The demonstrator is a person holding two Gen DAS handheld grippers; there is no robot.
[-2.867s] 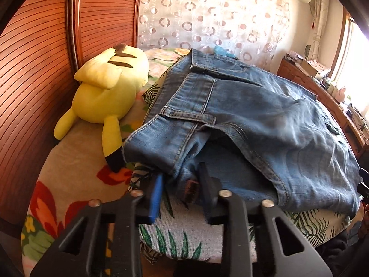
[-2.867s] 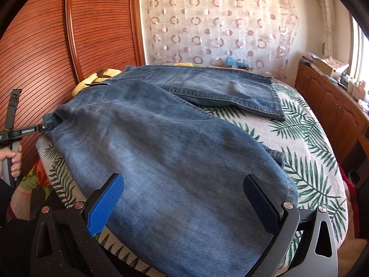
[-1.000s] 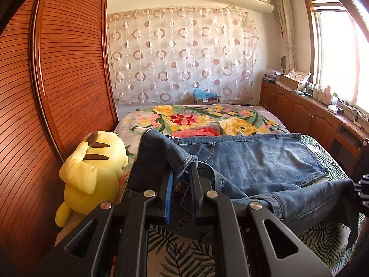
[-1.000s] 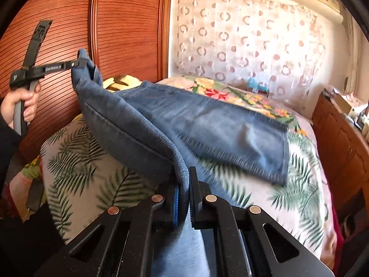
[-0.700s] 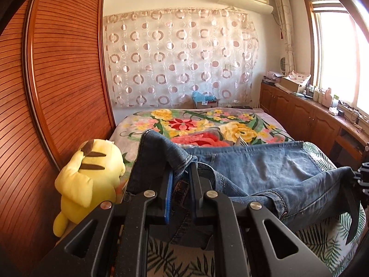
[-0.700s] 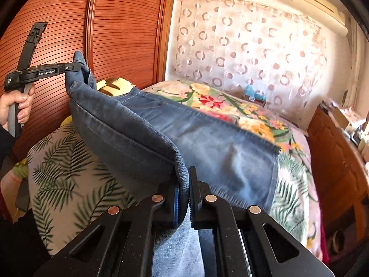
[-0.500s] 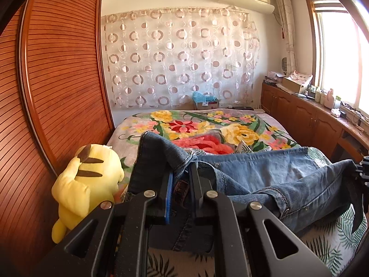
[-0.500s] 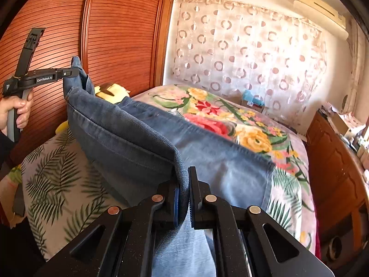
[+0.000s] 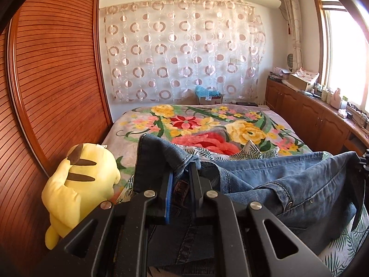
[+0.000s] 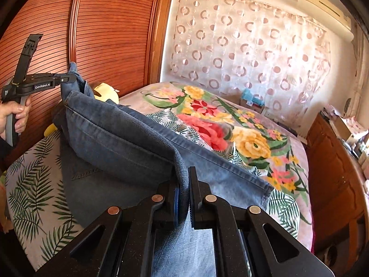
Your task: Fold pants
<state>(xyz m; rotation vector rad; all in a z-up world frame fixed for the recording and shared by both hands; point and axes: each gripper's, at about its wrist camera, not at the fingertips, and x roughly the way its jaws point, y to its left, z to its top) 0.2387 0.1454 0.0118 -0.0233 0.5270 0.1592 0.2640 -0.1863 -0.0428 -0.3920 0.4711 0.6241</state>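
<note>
Above the bed (image 9: 143, 124), the pants (image 10: 120, 138) hang between both tools. Left tool (image 9: 181, 189) clamped on waistband; right tool (image 10: 183, 191) clamped on a folded edge.

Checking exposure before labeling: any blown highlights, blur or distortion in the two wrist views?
Left wrist view: window at right is blown out, fisheye bends the wooden wardrobe, jeans sharp. Right wrist view: evenly lit, no blowout; strong fisheye curve and dark corners; gripper body in the foreground slightly soft.
</note>
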